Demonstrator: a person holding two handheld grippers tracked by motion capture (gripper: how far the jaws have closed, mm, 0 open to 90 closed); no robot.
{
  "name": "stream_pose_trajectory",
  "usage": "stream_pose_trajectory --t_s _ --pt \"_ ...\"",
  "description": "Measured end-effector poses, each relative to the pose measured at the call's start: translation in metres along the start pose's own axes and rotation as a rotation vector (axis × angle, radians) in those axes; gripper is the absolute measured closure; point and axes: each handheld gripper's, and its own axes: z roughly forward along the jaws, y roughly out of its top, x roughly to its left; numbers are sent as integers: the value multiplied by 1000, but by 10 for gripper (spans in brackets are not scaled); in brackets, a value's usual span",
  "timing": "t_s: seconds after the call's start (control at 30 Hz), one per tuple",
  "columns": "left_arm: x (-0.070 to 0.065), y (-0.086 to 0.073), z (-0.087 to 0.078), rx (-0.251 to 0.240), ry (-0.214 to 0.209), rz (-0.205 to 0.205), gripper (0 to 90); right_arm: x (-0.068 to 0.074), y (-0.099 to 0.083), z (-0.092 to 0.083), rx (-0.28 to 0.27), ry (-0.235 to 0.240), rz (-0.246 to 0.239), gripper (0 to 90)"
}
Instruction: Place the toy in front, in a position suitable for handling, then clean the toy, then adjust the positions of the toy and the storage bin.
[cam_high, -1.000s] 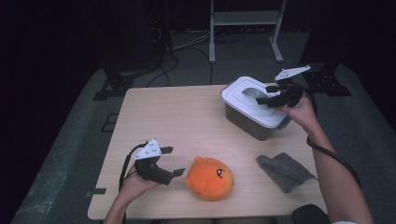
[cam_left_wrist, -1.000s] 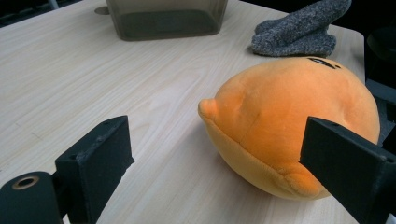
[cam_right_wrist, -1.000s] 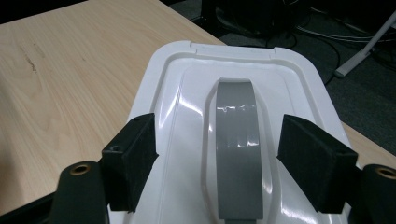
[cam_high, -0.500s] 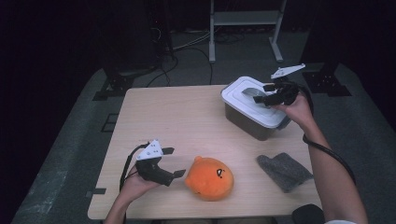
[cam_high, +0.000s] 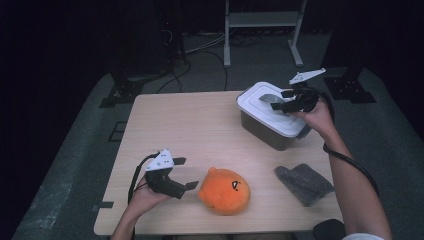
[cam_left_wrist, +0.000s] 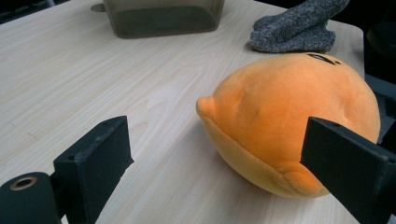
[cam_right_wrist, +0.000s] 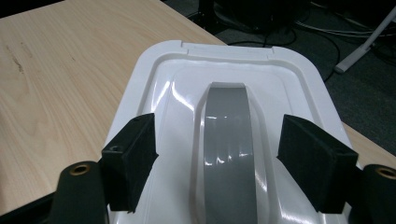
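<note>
Right gripper view: right gripper (cam_right_wrist: 217, 161) fingers wide open, empty, straddling the lid handle (cam_right_wrist: 226, 140) of the box (cam_high: 272, 117). Next: close, lift. Left gripper (cam_high: 182, 175) open, empty, beside the plush toy (cam_high: 225, 190) on the bench (cam_high: 190, 125).

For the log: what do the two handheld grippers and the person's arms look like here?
Both the left gripper and the right gripper are black, each with two blocky, flat-faced black jaws and a pale grey three-cornered plate on top. A black cable trails from each, the right one running along the forearm. The forearms are bare, with no sleeves over them; a bit of white clothing shows at the bottom right edge.
</note>
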Motion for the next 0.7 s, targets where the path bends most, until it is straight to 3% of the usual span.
stream_pose_trajectory --t_s 0.7 --pt "-1 1 -6 -12 9 9 76 3 1 12 5 2 -1 276"
